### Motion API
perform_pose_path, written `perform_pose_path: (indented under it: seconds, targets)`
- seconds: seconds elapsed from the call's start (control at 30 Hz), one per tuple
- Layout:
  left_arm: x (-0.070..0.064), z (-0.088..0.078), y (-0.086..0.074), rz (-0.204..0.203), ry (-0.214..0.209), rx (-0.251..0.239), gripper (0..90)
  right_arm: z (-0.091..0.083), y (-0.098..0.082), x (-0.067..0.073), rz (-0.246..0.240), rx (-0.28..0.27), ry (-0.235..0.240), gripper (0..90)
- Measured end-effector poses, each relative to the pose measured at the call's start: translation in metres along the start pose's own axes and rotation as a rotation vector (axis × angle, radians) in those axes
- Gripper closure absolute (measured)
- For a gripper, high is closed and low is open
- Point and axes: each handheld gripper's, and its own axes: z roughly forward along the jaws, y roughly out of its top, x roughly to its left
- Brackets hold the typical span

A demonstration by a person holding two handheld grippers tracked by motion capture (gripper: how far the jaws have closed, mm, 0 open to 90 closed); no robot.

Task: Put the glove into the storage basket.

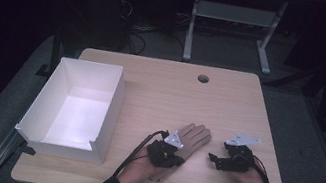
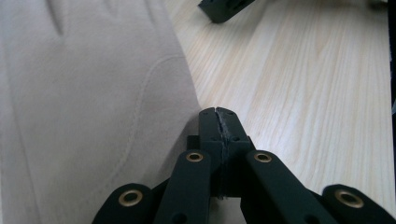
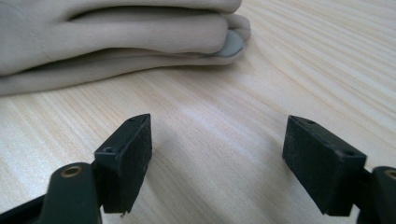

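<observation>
A beige glove (image 1: pixel 191 137) lies flat on the wooden table (image 1: pixel 161 91), fingers pointing away from the person. My left gripper (image 1: pixel 179 161) rests over its cuff end. In the left gripper view the jaws (image 2: pixel 218 114) are pressed together at the glove's (image 2: pixel 93 116) right edge; I cannot tell whether any fabric is caught. To the glove's right, just apart from it, is my right gripper (image 1: pixel 212 158). Its jaws (image 3: pixel 217 154) stand wide open over bare wood, with the glove's fingers (image 3: pixel 116 37) beyond them. One jaw of the right gripper (image 2: pixel 222 9) shows in the left gripper view.
A white open-topped box (image 1: pixel 116 98) stands on the left part of the table. A round cable hole (image 1: pixel 203 79) sits near the far edge. Dark floor, cables and a metal frame (image 1: pixel 233 28) lie beyond the table.
</observation>
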Motion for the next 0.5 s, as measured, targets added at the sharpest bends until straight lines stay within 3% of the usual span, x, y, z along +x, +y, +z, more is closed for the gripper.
perform_pose_path:
  seconds: [0.3,0.43,0.5]
  targets:
    - [0.015,-0.013,-0.006,-0.002,0.045,0.024,89.6,0.002,-0.004,-0.003,0.009,-0.029,0.011,17.3]
    - [0.018,-0.017,-0.007,-0.016,0.049,0.010,89.3,0.004,-0.004,-0.002,0.011,-0.035,0.013,13.2]
    - [0.018,-0.019,-0.005,-0.017,0.049,-0.002,84.5,0.004,-0.004,-0.002,0.012,-0.035,0.013,13.2]
